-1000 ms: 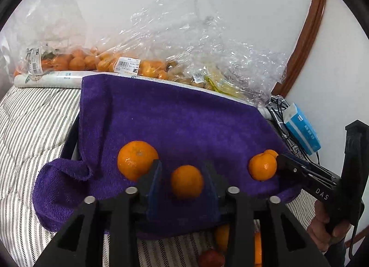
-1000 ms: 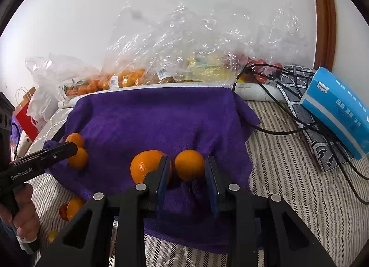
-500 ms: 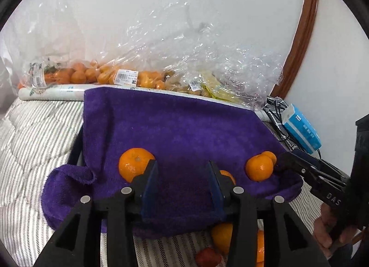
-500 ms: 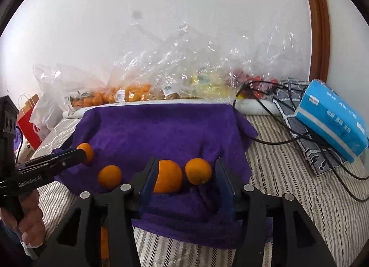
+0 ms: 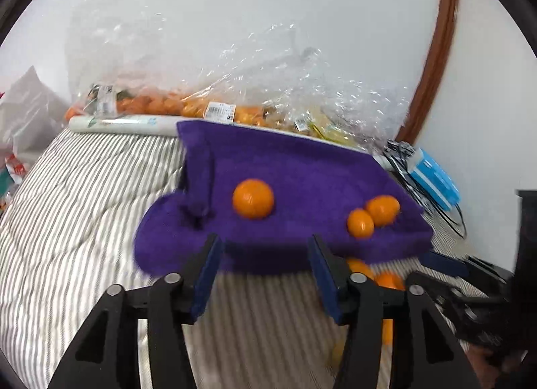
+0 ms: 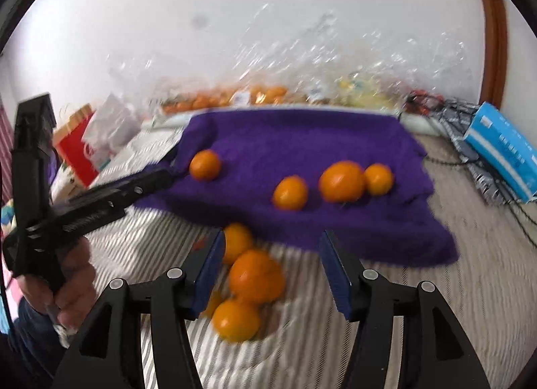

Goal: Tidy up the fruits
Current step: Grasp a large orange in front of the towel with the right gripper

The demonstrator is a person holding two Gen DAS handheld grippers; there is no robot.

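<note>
Several oranges [image 6: 341,181] lie in a row on a purple towel [image 6: 302,140] spread over a striped bed. More oranges [image 6: 256,276] sit in a pile on the bedding in front of the towel. My right gripper [image 6: 270,274] is open and empty, just above that pile. My left gripper [image 5: 263,274] is open and empty, short of the towel's [image 5: 302,170] near edge, where three oranges [image 5: 253,198] show. The left gripper also shows in the right wrist view [image 6: 141,184], at the towel's left edge.
Clear plastic bags of fruit [image 5: 214,106] line the wall behind the towel. A blue box [image 6: 503,150] and black cables [image 6: 453,113] lie at the right. A red bag [image 6: 77,154] stands at the left. Striped bedding [image 5: 84,204] spreads left of the towel.
Both grippers let go of their oranges, opened wide and pulled back from the towel. The released oranges now rest on the towel. The right gripper has dropped toward the pile on the bedding.
</note>
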